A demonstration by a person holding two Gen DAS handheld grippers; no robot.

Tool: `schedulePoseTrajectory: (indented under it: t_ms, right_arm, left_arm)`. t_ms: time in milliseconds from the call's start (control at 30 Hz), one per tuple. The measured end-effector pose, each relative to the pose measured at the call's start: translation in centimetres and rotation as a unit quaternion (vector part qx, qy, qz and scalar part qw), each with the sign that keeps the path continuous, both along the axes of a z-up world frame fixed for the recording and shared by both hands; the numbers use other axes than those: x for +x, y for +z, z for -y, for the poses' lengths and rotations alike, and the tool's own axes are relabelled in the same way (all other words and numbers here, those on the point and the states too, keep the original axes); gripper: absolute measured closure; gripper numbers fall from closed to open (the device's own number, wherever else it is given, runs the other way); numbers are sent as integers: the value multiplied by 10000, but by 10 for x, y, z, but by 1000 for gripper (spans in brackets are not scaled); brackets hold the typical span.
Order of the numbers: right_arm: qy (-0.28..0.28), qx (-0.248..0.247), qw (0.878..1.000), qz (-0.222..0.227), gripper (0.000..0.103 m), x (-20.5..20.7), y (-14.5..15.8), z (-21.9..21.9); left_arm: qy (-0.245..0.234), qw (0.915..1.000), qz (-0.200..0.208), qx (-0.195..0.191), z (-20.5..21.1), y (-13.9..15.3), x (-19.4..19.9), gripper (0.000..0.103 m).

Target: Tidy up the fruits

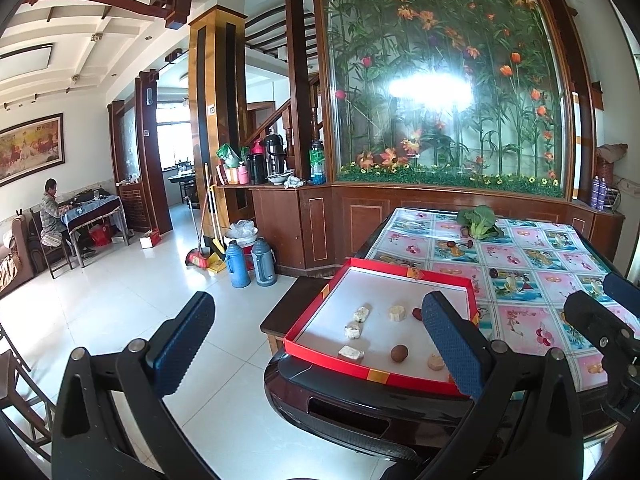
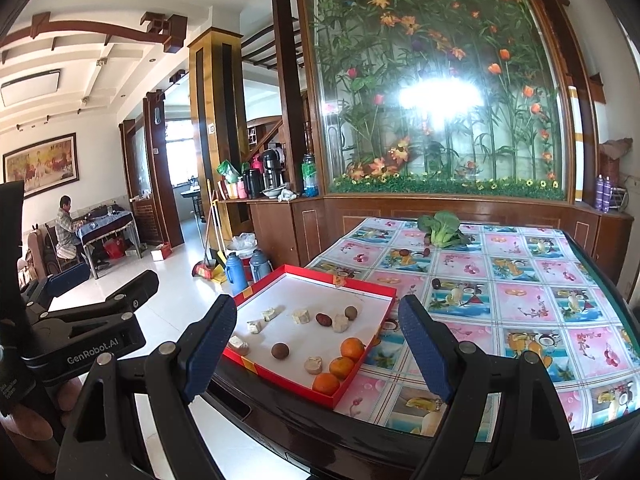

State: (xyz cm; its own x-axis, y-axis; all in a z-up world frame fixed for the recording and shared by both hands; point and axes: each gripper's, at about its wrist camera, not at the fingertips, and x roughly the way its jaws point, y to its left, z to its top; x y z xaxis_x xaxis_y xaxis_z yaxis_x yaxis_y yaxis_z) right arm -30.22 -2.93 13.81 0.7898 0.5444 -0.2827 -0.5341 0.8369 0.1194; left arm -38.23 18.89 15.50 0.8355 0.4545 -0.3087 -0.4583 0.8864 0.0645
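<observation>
A red-rimmed tray with a white floor sits at the near left corner of the table. It holds three oranges, brown round fruits and several pale chunks. In the left wrist view the tray shows a brown fruit. My left gripper is open and empty, in front of the tray. My right gripper is open and empty, its jaws either side of the tray's near end. Small dark fruits lie loose on the patterned tablecloth.
A leafy green vegetable lies at the table's far side by more small fruits. A wooden cabinet with a flower panel stands behind. Flasks and brooms stand on the tiled floor at left. A person sits at a far desk.
</observation>
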Motion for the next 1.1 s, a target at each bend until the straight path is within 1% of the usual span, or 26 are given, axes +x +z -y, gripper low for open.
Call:
schedulePoseTrajectory:
  t_ms: [567, 767, 1100]
  right_arm:
    - [85, -291, 9995, 114, 20, -2, -2, -15]
    - [105, -314, 9994, 98, 20, -2, -3, -16]
    - [61, -251, 9997, 22, 20, 2, -3, -14]
  left_arm:
    - [-114, 9998, -69, -173, -14, -8, -1, 0]
    - [-100, 9998, -68, -148, -13, -7, -1, 0]
    - [-243, 9996, -97, -142, -14, -4, -2, 0]
